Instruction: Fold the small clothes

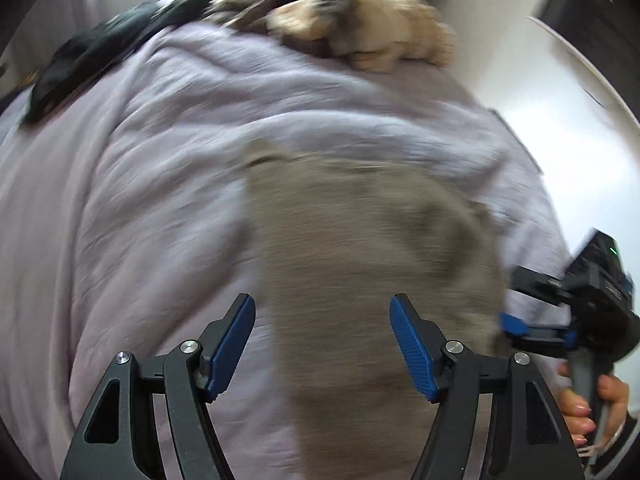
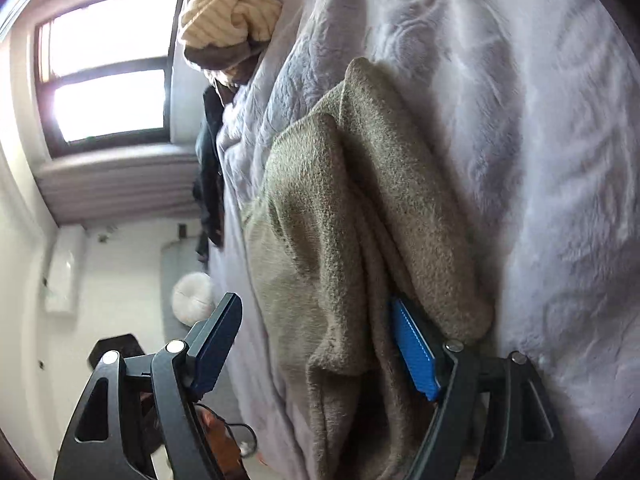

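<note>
My left gripper (image 1: 322,344) hangs over the taupe knit garment (image 1: 372,264), jaws spread wide, gripping nothing. The garment lies on the lilac bedspread (image 1: 160,168). My right gripper (image 1: 516,326) touches its right edge. A cream pile (image 1: 372,28) and dark clothing (image 1: 92,60) sit far off, blurred.

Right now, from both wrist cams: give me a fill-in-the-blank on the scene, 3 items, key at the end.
1. The taupe garment lies on a pale ____ bedspread.
2. Both the left gripper and the right gripper have their jaws ____.
3. At the far end of the bed sits a pile of cream clothes, and in the right wrist view a bright ____ shows beyond it.

Missing words: lilac; open; window
</note>
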